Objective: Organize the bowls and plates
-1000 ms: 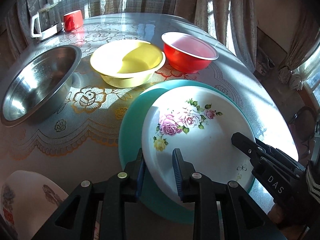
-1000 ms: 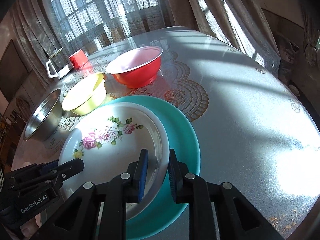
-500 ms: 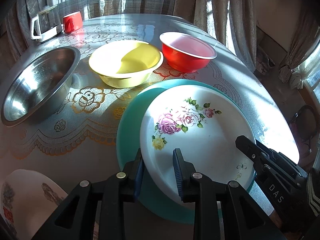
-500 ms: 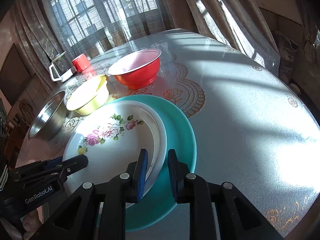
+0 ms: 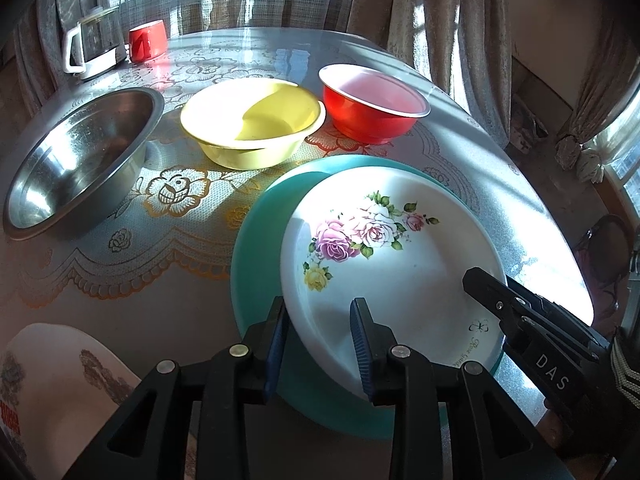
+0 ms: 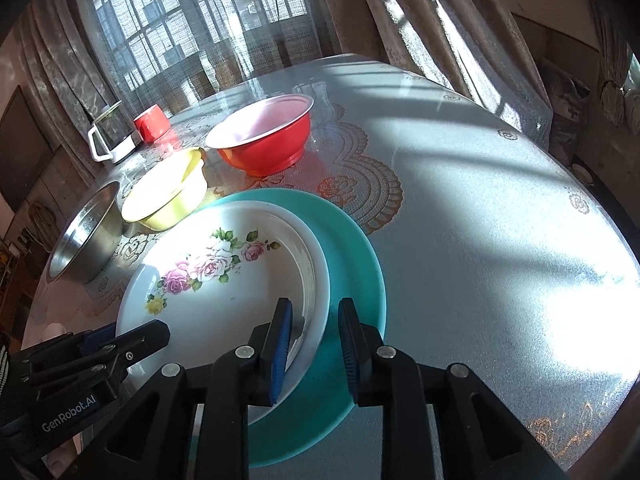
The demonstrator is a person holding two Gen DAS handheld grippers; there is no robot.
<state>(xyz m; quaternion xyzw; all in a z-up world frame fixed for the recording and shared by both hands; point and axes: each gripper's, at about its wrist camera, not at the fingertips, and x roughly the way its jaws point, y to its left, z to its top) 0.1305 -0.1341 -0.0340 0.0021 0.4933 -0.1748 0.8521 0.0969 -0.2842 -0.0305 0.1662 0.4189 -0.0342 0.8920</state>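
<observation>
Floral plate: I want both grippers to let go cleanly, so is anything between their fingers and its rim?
Nothing visible. The floral plate lies on the teal plate; the opening left gripper and right gripper straddle its rim.

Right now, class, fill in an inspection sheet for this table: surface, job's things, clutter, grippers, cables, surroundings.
Surface: round table under a lace-patterned cover, strong sun patches.
Job's things: floral plate stacked on teal plate; yellow bowl, red bowl and steel bowl in a row behind.
Clutter: red mug, glass jug, printed white dish at near edge.
Grippers: left gripper and right gripper both opening, each straddling the floral plate's rim.
Cables: nothing seen.
Surroundings: curtains, gridded window.
</observation>
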